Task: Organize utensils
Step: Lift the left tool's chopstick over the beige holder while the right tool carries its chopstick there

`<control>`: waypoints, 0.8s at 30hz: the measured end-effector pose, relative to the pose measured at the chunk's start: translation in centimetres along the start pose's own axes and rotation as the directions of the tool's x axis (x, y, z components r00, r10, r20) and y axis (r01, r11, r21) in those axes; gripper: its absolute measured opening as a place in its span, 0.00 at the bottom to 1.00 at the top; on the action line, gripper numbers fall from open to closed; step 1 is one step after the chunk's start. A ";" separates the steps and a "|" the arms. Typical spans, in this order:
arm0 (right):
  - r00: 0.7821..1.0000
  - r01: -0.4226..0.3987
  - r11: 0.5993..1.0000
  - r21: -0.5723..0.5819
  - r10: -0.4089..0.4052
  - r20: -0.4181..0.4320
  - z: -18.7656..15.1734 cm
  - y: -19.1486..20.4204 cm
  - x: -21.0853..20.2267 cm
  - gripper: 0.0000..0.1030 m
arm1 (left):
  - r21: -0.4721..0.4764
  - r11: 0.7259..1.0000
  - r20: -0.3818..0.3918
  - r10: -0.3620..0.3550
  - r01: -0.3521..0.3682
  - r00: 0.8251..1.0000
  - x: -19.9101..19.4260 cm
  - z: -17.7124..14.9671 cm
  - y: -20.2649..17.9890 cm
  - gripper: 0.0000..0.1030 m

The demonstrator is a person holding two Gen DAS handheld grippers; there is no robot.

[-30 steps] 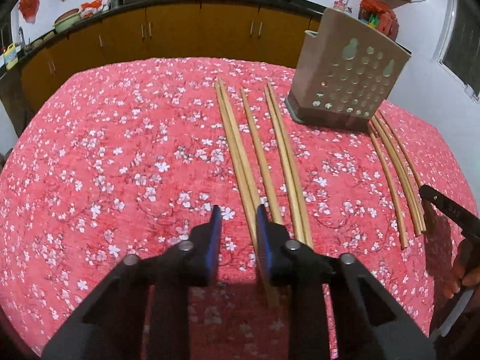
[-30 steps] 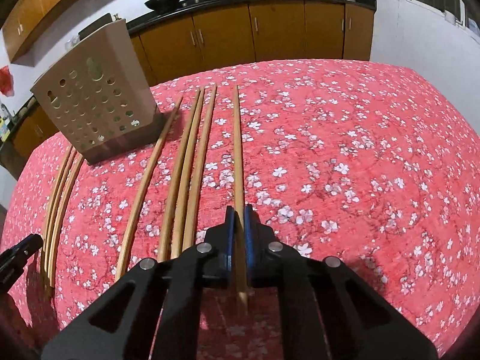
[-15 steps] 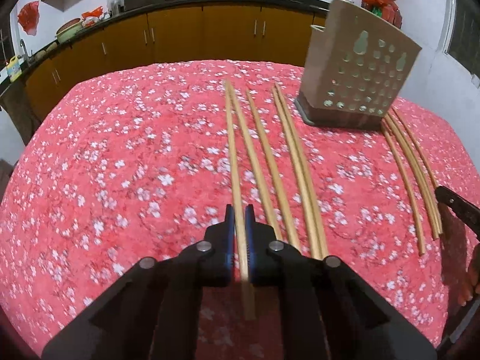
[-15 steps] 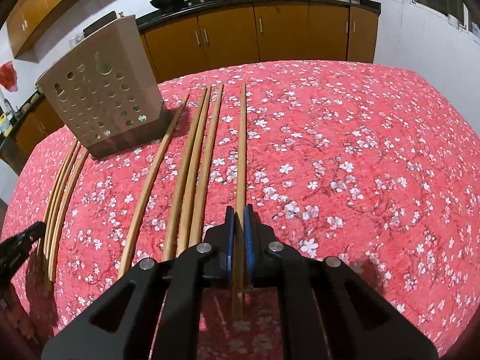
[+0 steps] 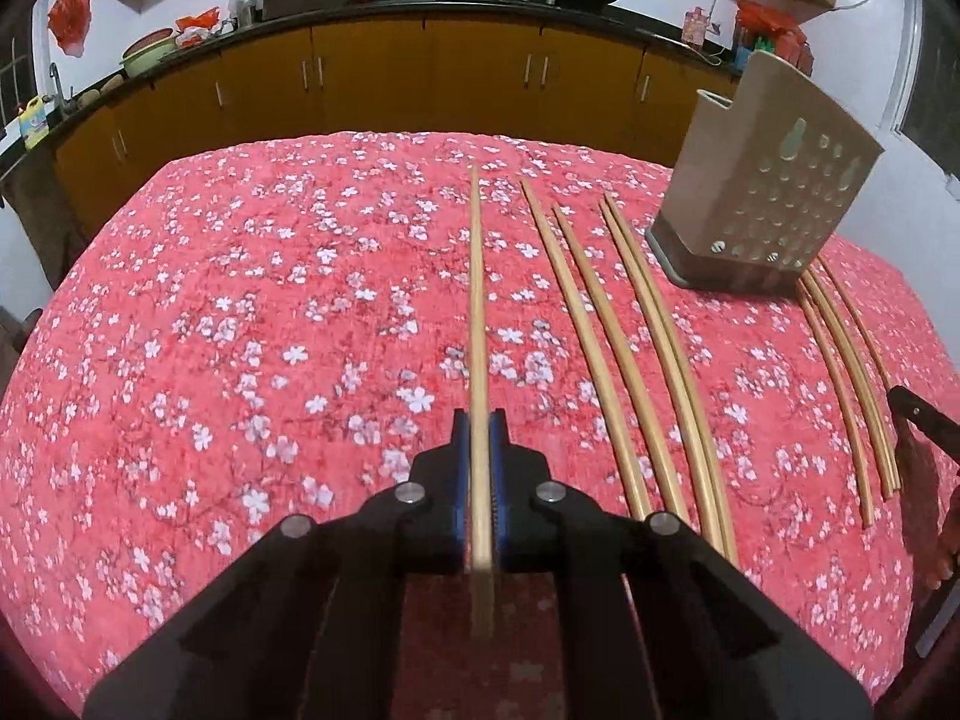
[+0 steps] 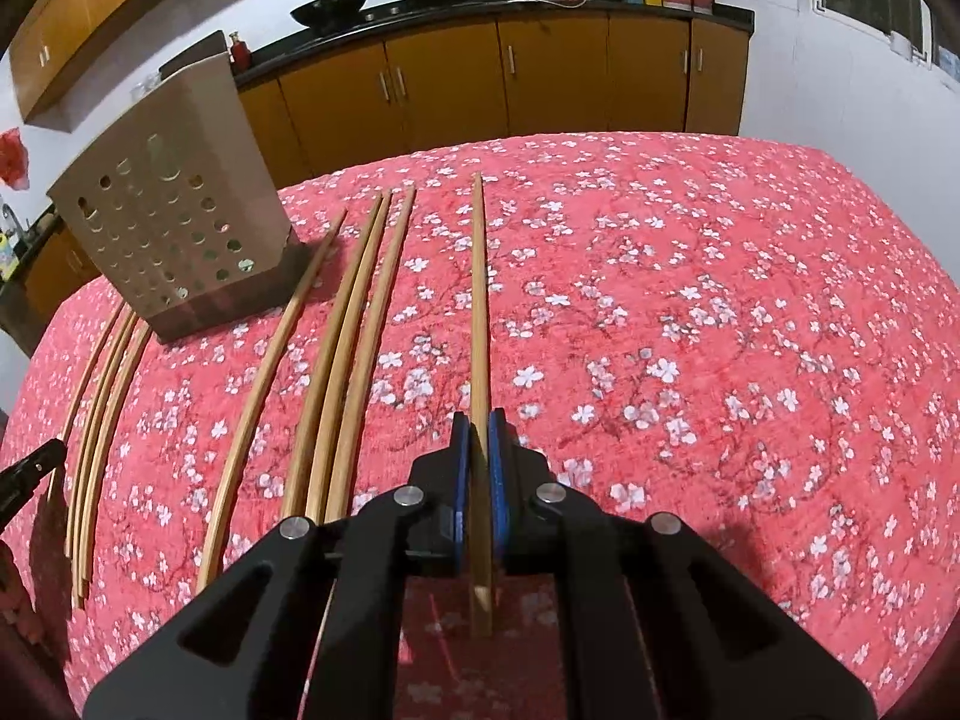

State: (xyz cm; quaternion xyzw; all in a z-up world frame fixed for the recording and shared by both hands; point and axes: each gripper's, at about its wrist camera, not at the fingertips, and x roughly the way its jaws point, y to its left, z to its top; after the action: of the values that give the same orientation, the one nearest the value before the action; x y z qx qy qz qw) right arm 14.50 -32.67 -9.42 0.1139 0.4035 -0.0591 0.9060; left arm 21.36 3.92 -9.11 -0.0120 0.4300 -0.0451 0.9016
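My left hand-held gripper [image 5: 479,438] is clamped on one chopstick [image 5: 477,300], its blue pads [image 5: 459,480] tight on both sides; my right hand-held gripper [image 6: 479,438] is likewise pinched on one chopstick [image 6: 478,300]. Count in left view: four loose chopsticks [image 5: 624,360] beside the held one, plus a bunch [image 5: 840,372] past the holder, three or four, hard to separate. Right view: four loose [image 6: 336,360] and roughly three at far left [image 6: 102,396]. One perforated beige utensil holder [image 5: 762,204] stands upright on the bench [image 5: 240,330], red floral cloth, between the two groups. Open cloth left of my left gripper and right of my right one; bench edges curve away near the cabinets [image 5: 372,78]. The held sticks' near ends are blurred under the jaws. A dark gripper piece is cut off at frame edge [image 5: 924,426].
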 end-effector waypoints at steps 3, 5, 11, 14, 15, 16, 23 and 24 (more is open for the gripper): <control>1.000 -0.003 1.000 -0.004 0.003 0.000 -0.4 0.0 -0.3 0.08 | 0.003 1.000 0.001 -0.001 0.001 1.000 -0.6 -0.7 -0.3 0.09; 1.000 -0.005 1.000 -0.004 0.005 0.000 -0.6 0.0 -0.4 0.08 | 0.006 1.000 0.001 0.003 -0.003 1.000 -0.9 -1.2 -0.4 0.09; 1.000 -0.003 1.000 -0.010 0.003 -0.002 -0.7 0.0 -0.5 0.08 | 0.030 0.999 0.001 0.029 -0.029 1.000 -1.7 -2.4 -1.0 0.08; 1.000 0.002 1.000 -0.015 -0.002 -0.004 -0.6 0.1 -0.6 0.07 | 0.031 0.999 0.001 0.029 -0.029 1.000 -1.9 -2.7 -1.0 0.08; 1.000 -0.002 1.000 -0.011 0.002 -0.002 -0.6 0.1 -0.9 0.07 | 0.036 0.999 -0.001 0.031 -0.030 1.000 -1.9 -2.6 -1.0 0.08; 1.000 -0.007 1.000 -0.007 0.007 0.006 -0.6 0.1 -1.2 0.07 | 0.044 0.998 -0.008 0.036 -0.036 0.999 -2.0 -2.6 -1.1 0.08; 0.990 -0.029 1.000 -0.007 0.030 0.137 1.4 -0.3 -6.0 0.07 | 0.042 0.999 0.065 0.023 -0.025 0.998 -5.5 -1.2 -0.4 0.07; 0.988 -0.030 1.000 -0.007 0.030 0.149 1.6 -0.3 -6.4 0.07 | 0.043 0.999 0.082 0.022 -0.026 0.996 -6.1 -1.0 -0.4 0.07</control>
State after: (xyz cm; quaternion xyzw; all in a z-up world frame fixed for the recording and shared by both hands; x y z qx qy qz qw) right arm 11.31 -33.29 -3.64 0.1131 0.3331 -0.0528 0.9346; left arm 16.78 4.13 -5.01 0.0111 0.3920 -0.0431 0.9189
